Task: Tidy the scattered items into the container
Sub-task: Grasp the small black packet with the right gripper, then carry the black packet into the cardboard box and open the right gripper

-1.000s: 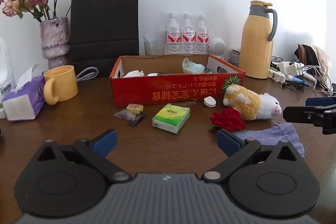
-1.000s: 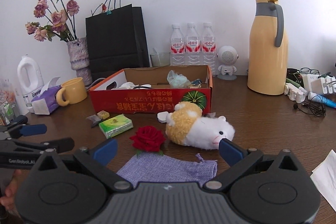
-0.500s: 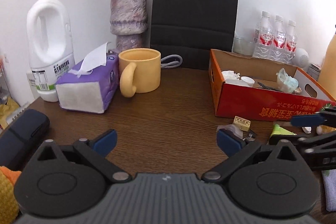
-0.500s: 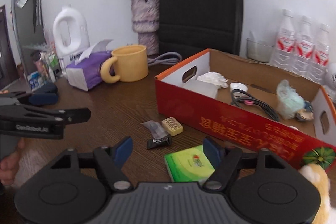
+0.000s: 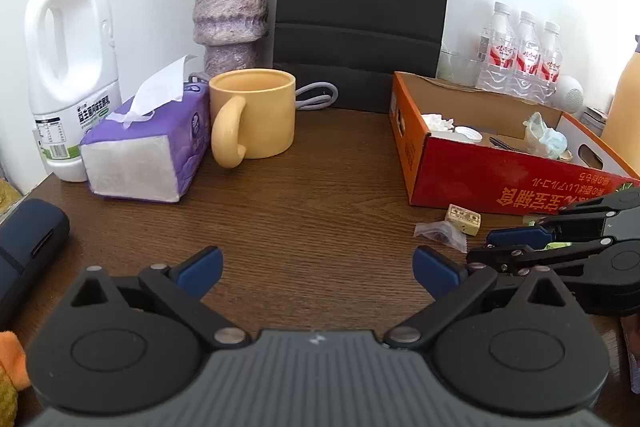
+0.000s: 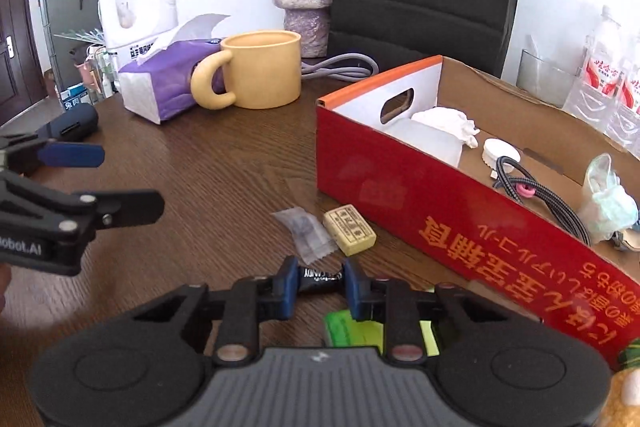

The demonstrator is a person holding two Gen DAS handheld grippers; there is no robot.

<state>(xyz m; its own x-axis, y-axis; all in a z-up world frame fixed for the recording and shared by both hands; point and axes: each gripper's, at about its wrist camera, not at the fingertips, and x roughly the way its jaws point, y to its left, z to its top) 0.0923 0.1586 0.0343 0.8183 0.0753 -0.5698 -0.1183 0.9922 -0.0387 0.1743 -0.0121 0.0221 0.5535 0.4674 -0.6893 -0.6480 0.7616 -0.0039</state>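
Note:
My right gripper [image 6: 320,283] is low over the table in front of the red cardboard box [image 6: 400,195]. Its jaws are closing, with a small black candy packet [image 6: 320,275] between the blue pads, which touch both its ends. Just beyond lie a clear wrapper [image 6: 306,231] and a small yellow block [image 6: 349,235]. A green tissue pack [image 6: 352,327] lies under the gripper body. My left gripper [image 5: 316,267] stands open over bare wood, nothing between its fingers. In the left wrist view the right gripper [image 5: 484,249] shows at the right, near the yellow block [image 5: 463,219].
A yellow mug [image 5: 256,115], a purple tissue box [image 5: 148,147], a white jug [image 5: 68,67], a vase [image 5: 230,11] and a black paper bag [image 5: 360,11] stand at the back. Water bottles [image 5: 520,55] stand behind the box. A dark blue case [image 5: 28,247] lies at the left edge.
Both grippers swung left across the table, away from the plush toy and rose. The right gripper came down over the black candy packet and its jaws narrowed onto it. The left stayed open.

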